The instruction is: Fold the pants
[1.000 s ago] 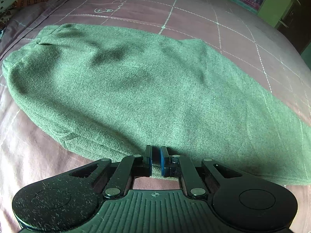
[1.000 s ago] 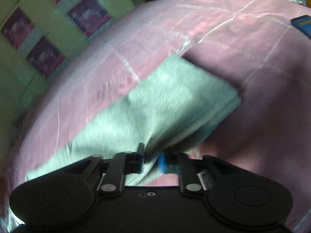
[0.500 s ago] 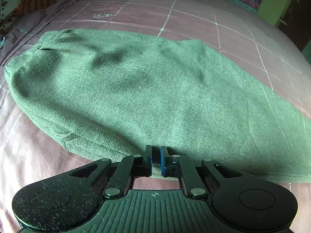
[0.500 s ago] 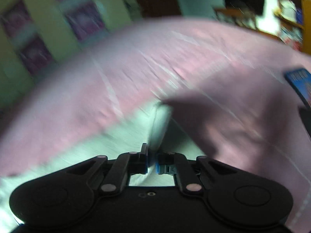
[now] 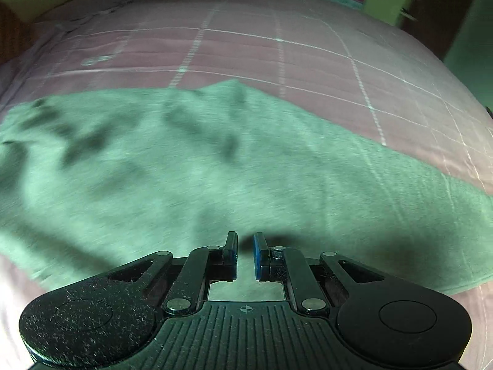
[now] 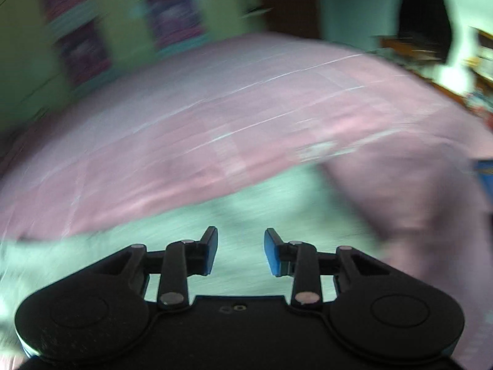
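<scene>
Now both tools stand released above the green pants [image 5: 234, 166], which lie spread across the pink checked bedsheet [image 5: 308, 52].

Left wrist view: the left tool [image 5: 245, 254] shows a narrow gap between its blue pads, with nothing between them; half a second ago the pads were nearly together at the cloth's near edge. The garment fills the field from 9 o'clock to 3 o'clock, its far edge rising to a point near 12 o'clock, and the picture is now motion-blurred.

Right wrist view: the right tool [image 6: 241, 251] is spread wide and empty, whereas half a second ago its pads were close together with cloth at them. Green fabric [image 6: 246, 215] lies ahead and below, with bedsheet beyond toward 12 o'clock; heavy blur hides the hem. A blue object [image 6: 485, 174] sits at the 3 o'clock margin; what it is cannot be told.

Interpretation: the release suggests one fold or straightening pull has ended. The pants appear long and single-layered lengthwise, so a further fold probably remains, needing a fresh grasp at one end.
</scene>
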